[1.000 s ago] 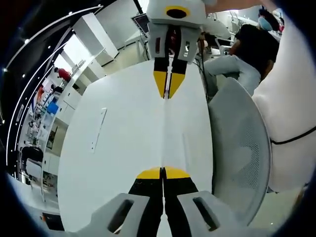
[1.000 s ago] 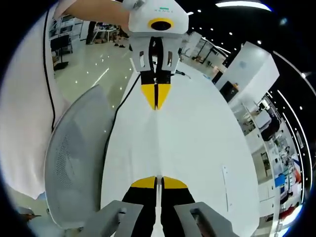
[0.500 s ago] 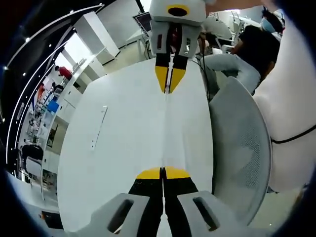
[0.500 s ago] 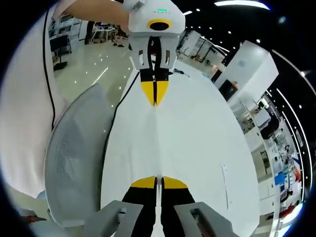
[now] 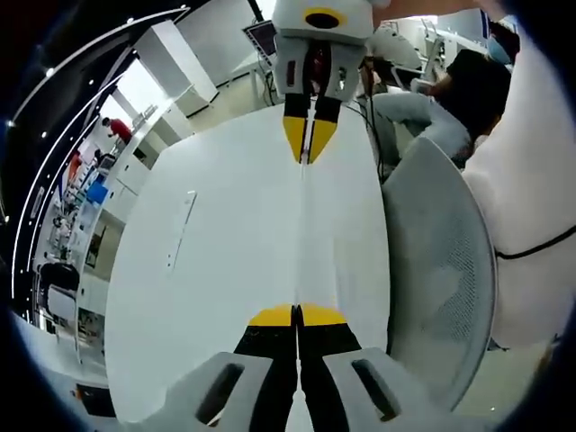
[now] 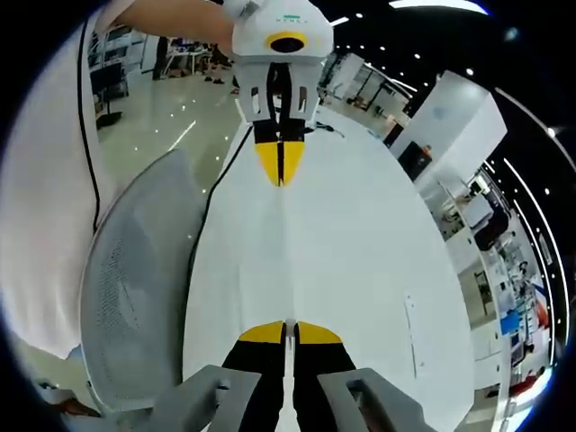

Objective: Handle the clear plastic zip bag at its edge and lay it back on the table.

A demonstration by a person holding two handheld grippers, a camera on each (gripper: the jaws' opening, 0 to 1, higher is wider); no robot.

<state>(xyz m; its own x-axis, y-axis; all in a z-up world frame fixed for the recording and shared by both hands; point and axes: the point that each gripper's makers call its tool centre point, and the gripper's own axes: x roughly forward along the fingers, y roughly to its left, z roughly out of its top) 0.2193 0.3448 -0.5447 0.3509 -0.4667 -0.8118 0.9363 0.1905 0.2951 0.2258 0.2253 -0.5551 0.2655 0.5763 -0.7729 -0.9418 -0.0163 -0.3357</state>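
Left gripper, jaws pressed together at bottom centre of the left gripper view, pinches one edge of the clear plastic zip bag. Right gripper is likewise clenched on the opposite edge. The bag runs taut mid-frame between them, seen edge-on as a thin line above the white table. A grey mesh chair stands at right; cabinets sit upper left. To lay it well: lower both ends level, keep slight tension, release only once the film rests flat.
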